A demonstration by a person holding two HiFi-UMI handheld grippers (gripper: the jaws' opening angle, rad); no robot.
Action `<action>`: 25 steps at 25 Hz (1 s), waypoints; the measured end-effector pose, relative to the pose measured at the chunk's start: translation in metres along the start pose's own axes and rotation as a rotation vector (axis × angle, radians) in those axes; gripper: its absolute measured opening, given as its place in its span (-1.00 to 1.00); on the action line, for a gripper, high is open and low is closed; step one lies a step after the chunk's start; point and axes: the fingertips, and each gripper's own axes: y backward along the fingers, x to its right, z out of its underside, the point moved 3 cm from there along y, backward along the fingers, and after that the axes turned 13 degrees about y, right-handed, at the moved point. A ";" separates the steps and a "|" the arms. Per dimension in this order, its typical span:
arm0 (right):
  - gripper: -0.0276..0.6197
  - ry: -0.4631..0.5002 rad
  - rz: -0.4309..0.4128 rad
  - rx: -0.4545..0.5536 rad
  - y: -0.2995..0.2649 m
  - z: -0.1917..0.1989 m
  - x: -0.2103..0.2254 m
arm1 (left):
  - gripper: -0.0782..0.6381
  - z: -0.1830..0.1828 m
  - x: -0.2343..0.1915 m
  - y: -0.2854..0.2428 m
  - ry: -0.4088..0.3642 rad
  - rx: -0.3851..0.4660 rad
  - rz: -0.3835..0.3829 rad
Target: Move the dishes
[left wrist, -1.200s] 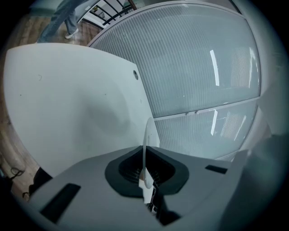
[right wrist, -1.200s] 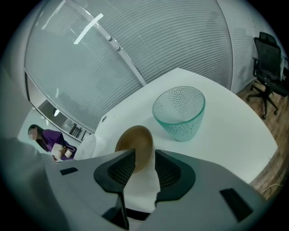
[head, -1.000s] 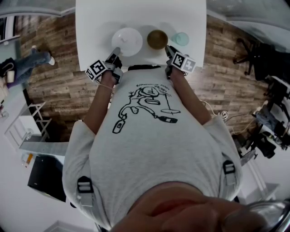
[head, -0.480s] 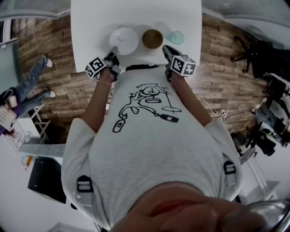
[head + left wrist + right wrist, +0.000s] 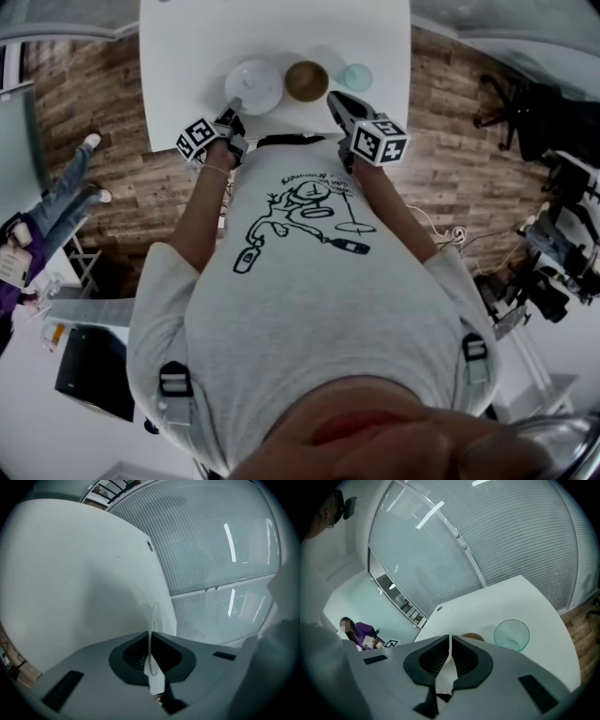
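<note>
1 plate (image 5: 255, 86) pinched by left fingers (image 5: 133, 657); bowl (image 5: 307, 81), glass (image 5: 356, 77) beside; right fingers (image 5: 431, 660) closing, empty.

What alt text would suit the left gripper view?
The left tongs are clamped on the rim of a white plate, seen edge-on. The white table fills the left of the view, a ribbed glass wall the right.

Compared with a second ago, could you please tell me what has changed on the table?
The right gripper drew back from the brown bowl and rose, its jaws just closing on nothing. The left gripper still clamps the white plate; the bowl and green dish stayed.
</note>
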 end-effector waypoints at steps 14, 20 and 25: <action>-0.77 -0.042 -0.067 0.030 0.015 -0.017 0.002 | -0.76 0.003 -0.014 -0.018 0.030 0.037 -0.054; -0.77 -0.041 -0.068 0.029 0.018 -0.017 0.006 | -0.73 0.003 -0.020 -0.019 0.009 0.057 -0.106; -0.77 -0.044 -0.073 0.033 0.018 -0.016 0.005 | -0.68 0.003 -0.028 -0.018 -0.005 0.067 -0.159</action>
